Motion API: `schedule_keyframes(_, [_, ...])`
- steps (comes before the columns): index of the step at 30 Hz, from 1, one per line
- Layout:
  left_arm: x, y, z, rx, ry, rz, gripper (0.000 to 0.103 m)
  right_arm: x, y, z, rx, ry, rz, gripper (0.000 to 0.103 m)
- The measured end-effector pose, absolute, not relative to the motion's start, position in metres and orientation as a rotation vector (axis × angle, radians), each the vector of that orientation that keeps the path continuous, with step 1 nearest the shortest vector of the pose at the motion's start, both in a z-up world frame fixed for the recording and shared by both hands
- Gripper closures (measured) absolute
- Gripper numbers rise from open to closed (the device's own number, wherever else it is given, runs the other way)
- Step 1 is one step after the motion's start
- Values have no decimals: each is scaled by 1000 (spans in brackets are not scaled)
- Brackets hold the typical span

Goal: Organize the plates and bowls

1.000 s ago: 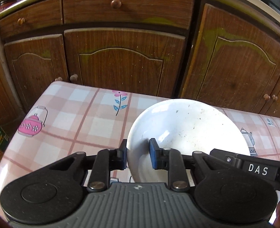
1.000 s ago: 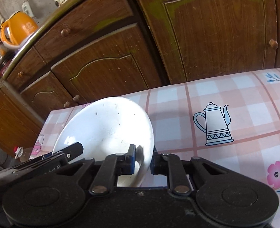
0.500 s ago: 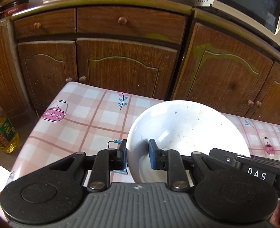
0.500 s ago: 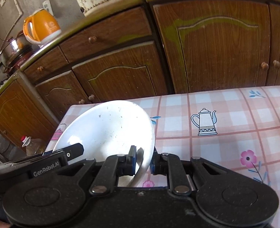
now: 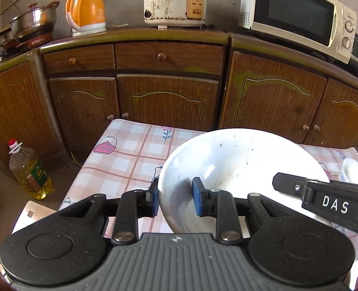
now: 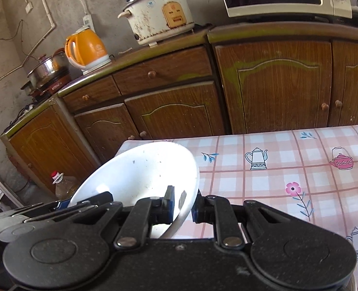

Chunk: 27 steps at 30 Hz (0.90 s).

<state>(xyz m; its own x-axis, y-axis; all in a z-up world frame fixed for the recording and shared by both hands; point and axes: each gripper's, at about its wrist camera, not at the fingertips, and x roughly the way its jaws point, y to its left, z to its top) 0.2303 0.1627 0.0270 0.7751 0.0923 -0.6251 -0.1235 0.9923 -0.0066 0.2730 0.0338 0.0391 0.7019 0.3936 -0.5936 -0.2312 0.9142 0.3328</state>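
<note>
- White bowl [image 5: 239, 169]: glossy, round, speckled inside; carried tilted above the checked tablecloth [image 5: 130, 155], near its cupboard-side edge; bare cloth lies left of the bowl.
- Left gripper [image 5: 175, 196]: jaws opening, bowl rim between the blue pads; outer pad touching the wall, inner pad standing off.
- Right gripper [image 6: 182, 205]: clenched on the bowl's opposite rim.
- Wooden cupboards [image 5: 169, 101] beyond the bowl; oil bottle [image 5: 30, 169] on the floor left.
</note>
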Motion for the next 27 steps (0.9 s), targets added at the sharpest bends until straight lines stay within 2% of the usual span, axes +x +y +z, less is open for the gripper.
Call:
schedule_keyframes(7, [198, 163, 38, -42, 658, 148, 76, 239, 38, 55, 228, 696, 373, 84])
schedule_keyframes(27, [148, 166, 38, -33, 653, 202, 75, 184, 47, 53, 205, 688, 405, 84])
